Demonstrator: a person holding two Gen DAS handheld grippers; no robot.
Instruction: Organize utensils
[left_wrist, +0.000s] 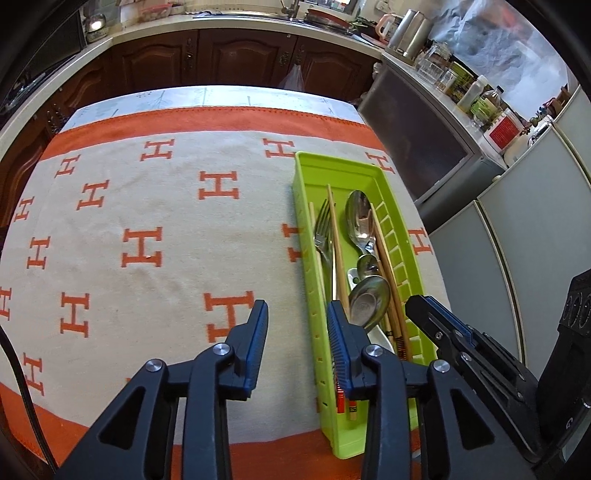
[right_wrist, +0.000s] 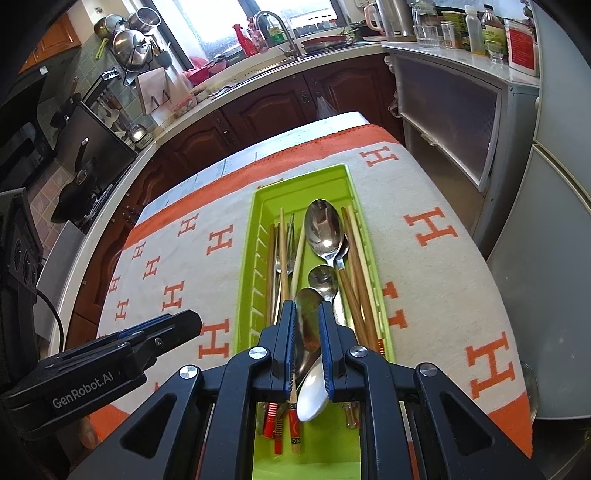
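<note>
The green tray (right_wrist: 266, 195) lay on the H-patterned cloth (left_wrist: 147, 221), loaded with a fork (left_wrist: 322, 232), chopsticks (right_wrist: 356, 295) and spoons; a steel spoon (right_wrist: 308, 306) lay at the tray's near end. The left gripper (left_wrist: 297, 320) was seen parted and empty, straddling the tray's left wall. The right gripper (right_wrist: 307, 310) was narrowly parted around that spoon; actual contact could not be told. A clean lift would probably be favoured by squaring the pads on the handle.

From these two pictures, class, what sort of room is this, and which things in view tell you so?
A home kitchen, most likely. A sink tap stands under the window, steel pots hang by the tiled wall, and a green tray of spoons, forks and chopsticks sits on the cloth-covered table.
</note>
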